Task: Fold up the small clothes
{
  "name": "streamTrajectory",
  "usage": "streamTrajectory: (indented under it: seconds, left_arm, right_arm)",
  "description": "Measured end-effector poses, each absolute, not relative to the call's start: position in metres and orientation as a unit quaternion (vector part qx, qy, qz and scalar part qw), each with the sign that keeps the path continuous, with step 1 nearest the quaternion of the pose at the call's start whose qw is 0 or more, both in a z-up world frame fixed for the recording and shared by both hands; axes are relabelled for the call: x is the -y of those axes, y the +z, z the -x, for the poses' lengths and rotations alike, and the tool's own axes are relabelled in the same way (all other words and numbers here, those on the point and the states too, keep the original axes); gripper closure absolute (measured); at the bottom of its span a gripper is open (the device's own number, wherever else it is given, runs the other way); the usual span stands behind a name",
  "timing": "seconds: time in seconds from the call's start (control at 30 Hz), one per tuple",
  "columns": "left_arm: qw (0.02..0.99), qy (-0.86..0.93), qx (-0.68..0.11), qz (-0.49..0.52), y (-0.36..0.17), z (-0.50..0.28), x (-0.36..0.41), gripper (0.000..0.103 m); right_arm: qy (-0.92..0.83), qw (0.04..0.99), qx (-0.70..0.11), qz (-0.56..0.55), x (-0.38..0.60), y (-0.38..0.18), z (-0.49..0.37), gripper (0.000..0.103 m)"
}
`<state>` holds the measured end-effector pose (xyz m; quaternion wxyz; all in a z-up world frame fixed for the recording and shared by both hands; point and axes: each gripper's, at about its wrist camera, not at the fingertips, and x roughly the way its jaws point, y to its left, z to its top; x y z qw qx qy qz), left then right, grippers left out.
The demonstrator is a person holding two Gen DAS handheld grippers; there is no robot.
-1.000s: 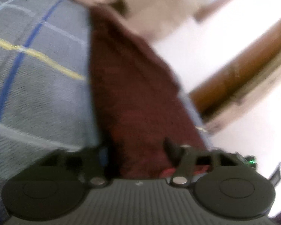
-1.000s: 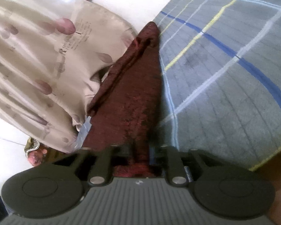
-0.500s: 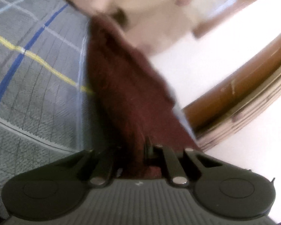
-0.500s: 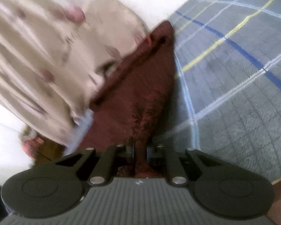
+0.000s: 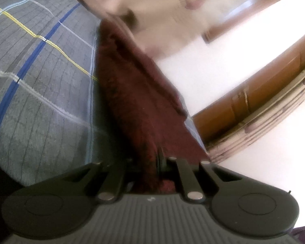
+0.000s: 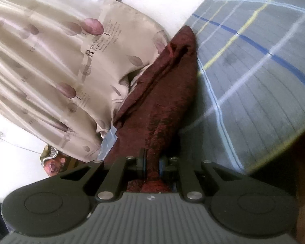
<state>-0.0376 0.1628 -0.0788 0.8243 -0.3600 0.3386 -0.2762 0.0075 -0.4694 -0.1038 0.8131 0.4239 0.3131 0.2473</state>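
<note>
A dark red cloth (image 5: 132,93) stretches away from my left gripper (image 5: 152,160) along the edge of a grey checked bedsheet (image 5: 40,93). The left gripper is shut on the near end of the cloth, with the fabric bunched between its pads. In the right wrist view the same dark red cloth (image 6: 164,93) runs up from my right gripper (image 6: 152,162), which is shut on a pinched fold of it. A long crease runs along the cloth's left side there. The cloth lies partly over the bed edge next to the grey checked bedsheet (image 6: 254,71).
A beige curtain (image 6: 50,61) with printed leaves and lettering hangs close beside the cloth. Brown wooden furniture (image 5: 254,93) stands beyond the bed edge against a white wall. A small patterned object (image 6: 50,160) lies low at the left.
Both grippers went from open around the cloth's end to shut on it. Both views have shifted a little, and the cloth now looks drawn tighter between them.
</note>
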Motion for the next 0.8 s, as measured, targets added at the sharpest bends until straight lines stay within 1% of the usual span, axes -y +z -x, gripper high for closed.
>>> streamTrajectory:
  seconds: [0.17, 0.33, 0.5, 0.67, 0.8]
  left_arm:
    - [0.822, -0.282, -0.318, 0.380, -0.065, 0.040, -0.163, 0.094]
    - [0.816, -0.290, -0.284, 0.412, -0.043, 0.020, -0.163, 0.094]
    - [0.817, -0.292, -0.262, 0.422, -0.020, -0.016, -0.158, 0.094]
    - [0.831, -0.291, -0.239, 0.409, 0.003, -0.065, -0.148, 0.094]
    - [0.836, -0.278, -0.234, 0.412, 0.007, -0.109, -0.141, 0.093]
  right_arm:
    - [0.255, 0.804, -0.307, -0.440, 0.474, -0.096, 0.007, 0.086]
    - [0.266, 0.798, -0.299, -0.451, 0.477, -0.075, -0.007, 0.086]
    - [0.279, 0.794, -0.282, -0.460, 0.482, -0.050, -0.042, 0.086]
    - [0.284, 0.804, -0.268, -0.449, 0.484, -0.028, -0.090, 0.086]
    - [0.282, 0.810, -0.268, -0.439, 0.481, -0.018, -0.133, 0.086]
